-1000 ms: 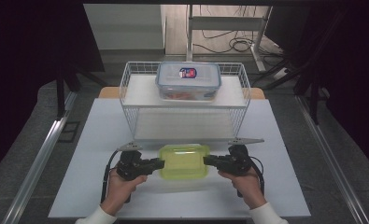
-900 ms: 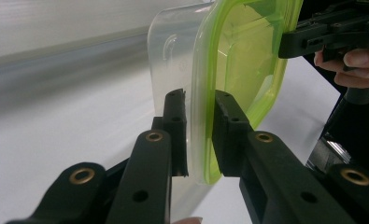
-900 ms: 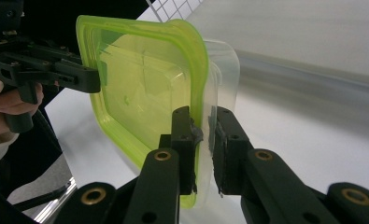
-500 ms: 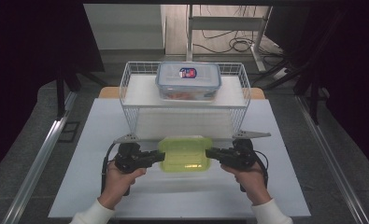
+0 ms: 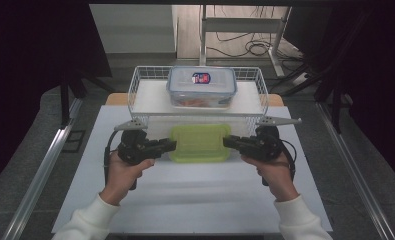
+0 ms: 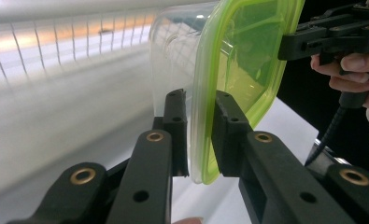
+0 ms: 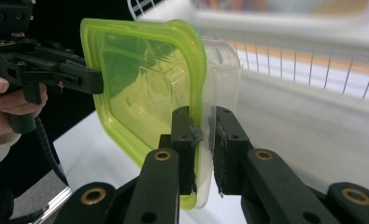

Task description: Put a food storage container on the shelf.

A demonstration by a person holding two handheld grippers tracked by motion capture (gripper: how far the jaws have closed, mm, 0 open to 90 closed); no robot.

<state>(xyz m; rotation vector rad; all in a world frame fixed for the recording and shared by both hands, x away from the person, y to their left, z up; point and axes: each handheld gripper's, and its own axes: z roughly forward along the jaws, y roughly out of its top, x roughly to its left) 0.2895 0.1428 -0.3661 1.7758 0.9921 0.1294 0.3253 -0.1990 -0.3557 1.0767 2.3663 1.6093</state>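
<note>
A clear plastic container with a lime-green lid (image 5: 200, 142) hangs in the air over the white table (image 5: 195, 200), just in front of the wire basket (image 5: 150, 107). My left gripper (image 5: 171, 145) is shut on its left rim, and in the left gripper view the jaws pinch the green lid edge (image 6: 201, 140). On the opposite side my right gripper (image 5: 228, 141) is shut on the right rim, its jaws clamped on lid and wall (image 7: 202, 140). Inside the basket sits a second container with a blue-rimmed clear lid (image 5: 201, 86) and orange food.
The wire basket stands at the table's far edge, its front wall just beyond the held container. Metal rails (image 5: 45, 170) run along both sides of the table. Cables lie on the floor behind (image 5: 250, 47).
Both grippers have risen together with the green-lidded container, lifting it off the table and toward the basket's front wall.
</note>
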